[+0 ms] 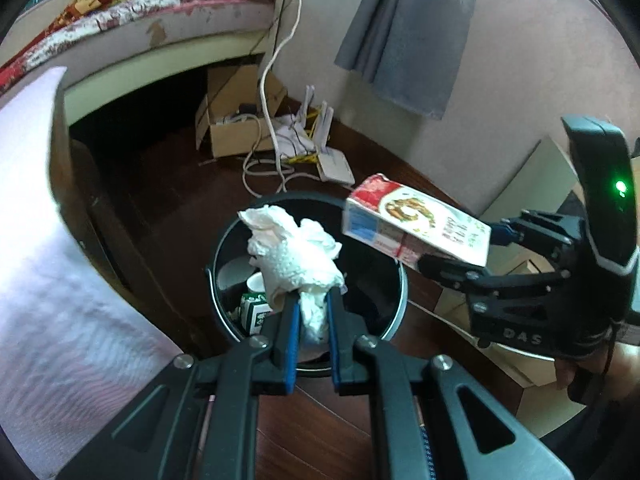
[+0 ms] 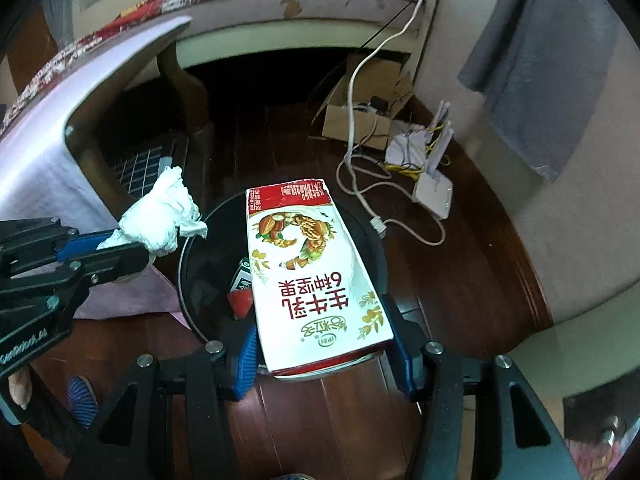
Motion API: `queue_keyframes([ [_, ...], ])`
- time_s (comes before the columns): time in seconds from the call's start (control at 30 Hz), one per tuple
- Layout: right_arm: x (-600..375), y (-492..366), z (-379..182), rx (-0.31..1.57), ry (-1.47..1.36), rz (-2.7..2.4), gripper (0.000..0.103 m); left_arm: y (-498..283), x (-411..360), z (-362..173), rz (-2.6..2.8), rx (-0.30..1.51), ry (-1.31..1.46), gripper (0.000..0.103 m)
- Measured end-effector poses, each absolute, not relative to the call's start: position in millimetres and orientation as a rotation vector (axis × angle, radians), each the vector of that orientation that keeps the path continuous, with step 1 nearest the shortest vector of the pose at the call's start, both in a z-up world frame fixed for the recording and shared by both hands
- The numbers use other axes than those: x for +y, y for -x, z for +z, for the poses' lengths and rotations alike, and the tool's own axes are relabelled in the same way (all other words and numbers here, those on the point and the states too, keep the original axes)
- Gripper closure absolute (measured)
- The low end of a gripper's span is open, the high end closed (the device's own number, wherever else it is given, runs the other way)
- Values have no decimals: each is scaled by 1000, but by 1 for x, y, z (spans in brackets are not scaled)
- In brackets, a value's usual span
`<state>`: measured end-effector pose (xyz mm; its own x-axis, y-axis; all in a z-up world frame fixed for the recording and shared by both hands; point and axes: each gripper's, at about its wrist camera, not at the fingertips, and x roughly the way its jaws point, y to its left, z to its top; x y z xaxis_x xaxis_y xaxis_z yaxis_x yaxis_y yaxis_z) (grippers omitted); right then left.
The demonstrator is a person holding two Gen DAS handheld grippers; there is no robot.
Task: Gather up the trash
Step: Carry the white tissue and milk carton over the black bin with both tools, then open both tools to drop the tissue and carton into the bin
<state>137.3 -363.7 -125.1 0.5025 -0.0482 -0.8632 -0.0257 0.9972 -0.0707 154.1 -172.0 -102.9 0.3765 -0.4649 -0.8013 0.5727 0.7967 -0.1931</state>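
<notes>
**Two pieces of trash held over the bin**

Item one: your left gripper [image 1: 314, 300] is clenched on a crumpled white paper towel [image 1: 294, 250], its blue pads pinching the wad's lower end. The wad hangs above the open mouth of the round black trash bin [image 1: 394, 304] on the dark wooden floor [image 2: 460, 280].

Item two: your right gripper [image 2: 324, 356] grasps a flat red-and-white milk carton with nut pictures [image 2: 308, 272] by its lower edge, tilted over the same bin.

Inside the bin: a small green-and-white carton [image 1: 254, 312] and a white cup [image 1: 256, 282].

Nearby: a brown cardboard box [image 1: 236, 120], a white router with cables [image 1: 334, 162], a grey cloth on the wall [image 1: 416, 32].
</notes>
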Motion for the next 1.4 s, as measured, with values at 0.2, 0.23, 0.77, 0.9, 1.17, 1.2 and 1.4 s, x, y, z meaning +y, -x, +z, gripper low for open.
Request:
queue_keyframes([
  [0.2, -359, -159, -149, 1094, 93, 14, 47, -164, -180, -117, -671, 1013, -135, 89],
  [0.23, -358, -162, -151, 1099, 98, 23, 47, -165, -181, -120, -670, 1022, -131, 89],
  [0.77, -392, -160, -142, 1063, 92, -112, 0, -156, -153, -130, -515, 997, -40, 14],
  [0.9, -392, -155, -142, 1054, 63, -113, 0, -148, -141, -132, -493, 985, -51, 14],
  [1.17, -391, -156, -140, 1053, 12, -120, 0, -138, -141, -109, -485, 902, -113, 14],
  [1.2, -391, -155, -136, 1050, 0, -126, 0, -138, -142, -105, -483, 895, -118, 14],
  [1.4, -377, -132, -107, 1025, -1, -132, 0, -134, -134, -79, -460, 869, -133, 14],
])
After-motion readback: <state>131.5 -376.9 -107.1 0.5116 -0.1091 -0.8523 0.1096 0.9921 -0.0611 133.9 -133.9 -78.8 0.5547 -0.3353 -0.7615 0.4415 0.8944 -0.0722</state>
